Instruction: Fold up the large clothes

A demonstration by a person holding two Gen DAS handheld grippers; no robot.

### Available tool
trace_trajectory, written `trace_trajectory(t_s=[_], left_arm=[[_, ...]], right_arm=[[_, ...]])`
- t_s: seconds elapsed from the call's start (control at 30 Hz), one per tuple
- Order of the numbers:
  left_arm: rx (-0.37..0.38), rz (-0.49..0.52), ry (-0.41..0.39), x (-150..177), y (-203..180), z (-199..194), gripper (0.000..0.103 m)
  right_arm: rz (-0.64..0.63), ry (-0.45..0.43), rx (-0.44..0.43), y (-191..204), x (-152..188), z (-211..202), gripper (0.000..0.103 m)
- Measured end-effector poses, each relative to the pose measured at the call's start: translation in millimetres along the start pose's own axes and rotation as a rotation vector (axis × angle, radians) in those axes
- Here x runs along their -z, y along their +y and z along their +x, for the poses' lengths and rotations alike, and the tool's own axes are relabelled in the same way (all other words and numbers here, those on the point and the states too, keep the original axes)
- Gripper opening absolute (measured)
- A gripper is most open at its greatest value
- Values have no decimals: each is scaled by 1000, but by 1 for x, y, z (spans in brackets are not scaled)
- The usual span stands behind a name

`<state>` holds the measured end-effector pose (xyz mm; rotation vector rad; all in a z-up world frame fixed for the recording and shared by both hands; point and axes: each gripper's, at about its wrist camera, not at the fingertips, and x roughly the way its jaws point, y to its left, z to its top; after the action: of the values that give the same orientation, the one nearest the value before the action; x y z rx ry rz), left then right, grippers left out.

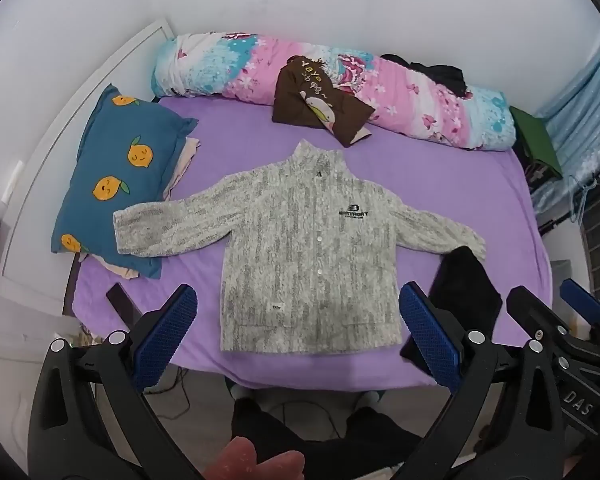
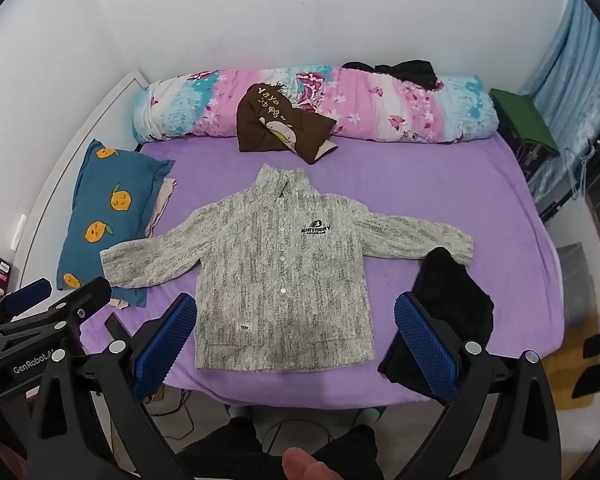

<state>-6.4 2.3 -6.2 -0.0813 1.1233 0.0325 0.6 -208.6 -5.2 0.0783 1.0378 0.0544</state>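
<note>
Jacket (image 1: 308,256) lay flat on bed (image 1: 440,184), sleeves spread; my left gripper (image 1: 298,336) and right gripper (image 2: 296,340) hovered released, holding nothing.

"BIRTHDAY" on grey jacket (image 1: 308,248) chest, "Yaya" on brown garment (image 1: 316,100), "GenRobot.AI" on left gripper (image 2: 32,364) body

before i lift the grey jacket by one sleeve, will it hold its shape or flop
It will likely flop: the grey jacket lies limp and flat on the purple sheet, sleeves spread. Its thick, fuzzy knit suggests some weight, so the body would probably drag. The textured fabric looks unlikely to slip from the pads.
</note>
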Motion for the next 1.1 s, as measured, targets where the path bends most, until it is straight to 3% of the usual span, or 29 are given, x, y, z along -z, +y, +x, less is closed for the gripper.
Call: trace_trajectory(t_s=[1.1], left_arm=[[25, -26, 4, 1, 2, 2, 97]], right_arm=[[4, -2, -2, -4, -1, 0, 97]])
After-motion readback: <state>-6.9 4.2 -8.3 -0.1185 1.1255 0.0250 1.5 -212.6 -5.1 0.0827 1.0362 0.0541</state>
